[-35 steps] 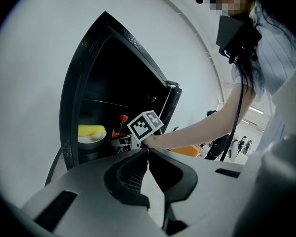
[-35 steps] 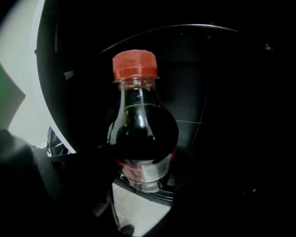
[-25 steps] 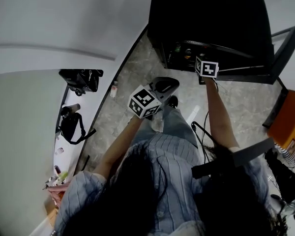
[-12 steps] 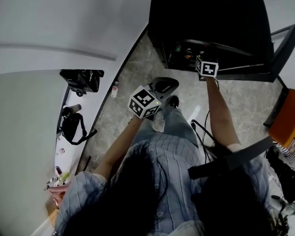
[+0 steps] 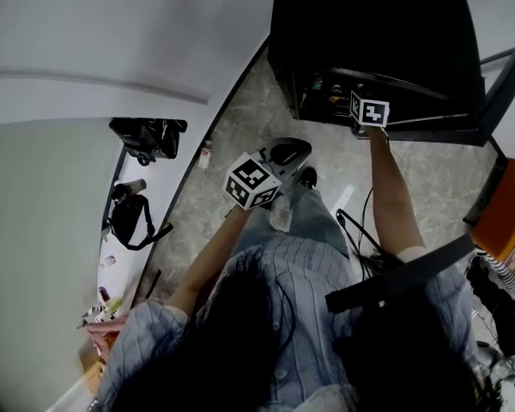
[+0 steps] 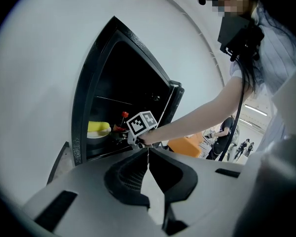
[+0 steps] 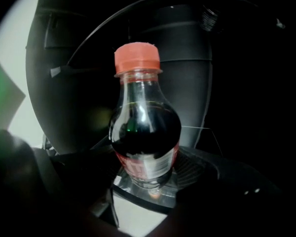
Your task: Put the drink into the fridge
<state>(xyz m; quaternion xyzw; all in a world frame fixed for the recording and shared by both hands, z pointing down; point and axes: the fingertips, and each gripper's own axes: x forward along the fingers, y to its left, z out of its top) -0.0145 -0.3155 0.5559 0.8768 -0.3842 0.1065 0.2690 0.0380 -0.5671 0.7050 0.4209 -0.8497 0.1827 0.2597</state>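
A cola bottle with a red cap stands upright between the jaws of my right gripper, which is shut on its lower body. In the head view the right gripper reaches into the open front of the black fridge, and its marker cube hides the bottle. The left gripper view shows that cube at the fridge opening, with a red cap just left of it. My left gripper hangs over the floor in front of the fridge, its jaws shut on nothing.
The fridge door stands open to the right. A bowl with something yellow sits on the shelf inside. Black bags lie along the left wall, an orange object is at the right, and cables trail on the floor.
The right gripper with the bottle has edged slightly further toward the fridge's inside. The left gripper has hardly moved.
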